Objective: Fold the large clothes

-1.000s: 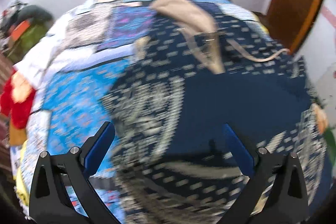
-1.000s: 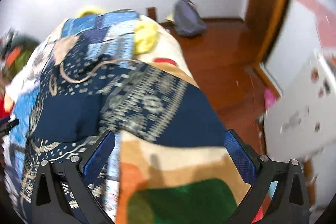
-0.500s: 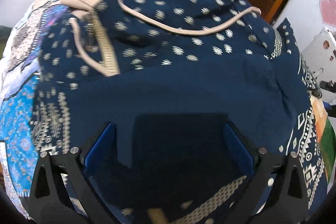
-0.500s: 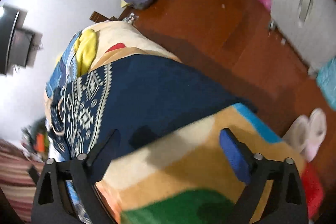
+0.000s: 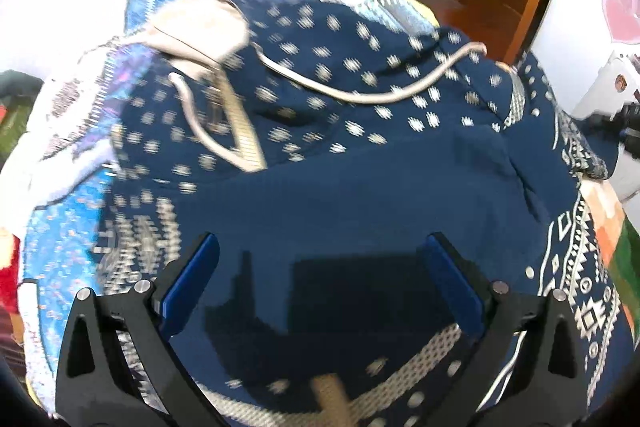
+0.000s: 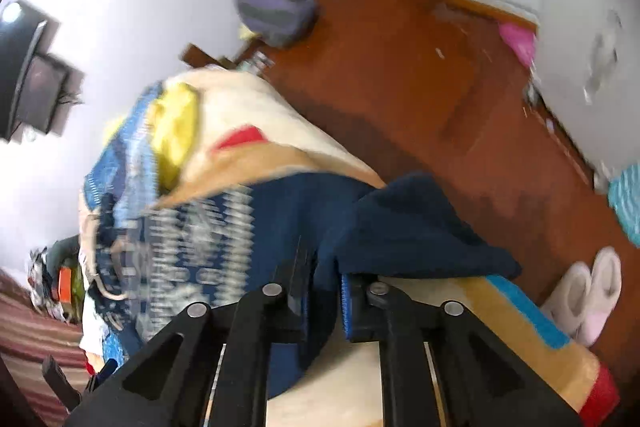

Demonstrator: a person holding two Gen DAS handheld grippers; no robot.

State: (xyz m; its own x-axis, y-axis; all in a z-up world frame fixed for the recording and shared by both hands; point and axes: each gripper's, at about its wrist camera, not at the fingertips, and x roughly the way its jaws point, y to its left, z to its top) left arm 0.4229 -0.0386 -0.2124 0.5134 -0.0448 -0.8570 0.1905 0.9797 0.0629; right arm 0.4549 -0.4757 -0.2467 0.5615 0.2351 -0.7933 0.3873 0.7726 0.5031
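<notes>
A: Where's the hoodie (image 5: 360, 187)?

B: Spread across the bed (image 5: 64, 227), hood (image 5: 200, 27) toward the far edge by the wall, hem nearest the left gripper (image 5: 320, 291). One navy sleeve (image 6: 416, 227) hangs off the bed's right edge, above the floor (image 6: 400, 79).

A: And the grippers?

B: The right gripper (image 6: 326, 299) has its jaws nearly together, pinching that sleeve's cloth. The left is spread wide with nothing in it, hovering just over the plain navy body.

A: Which way does the garment run?

B: Its long axis runs away from the left gripper, hem to hood. The sleeve lies off to the right, so the right hand is nearer. I'd judge the coming move carries the sleeve leftward, across the body.
</notes>
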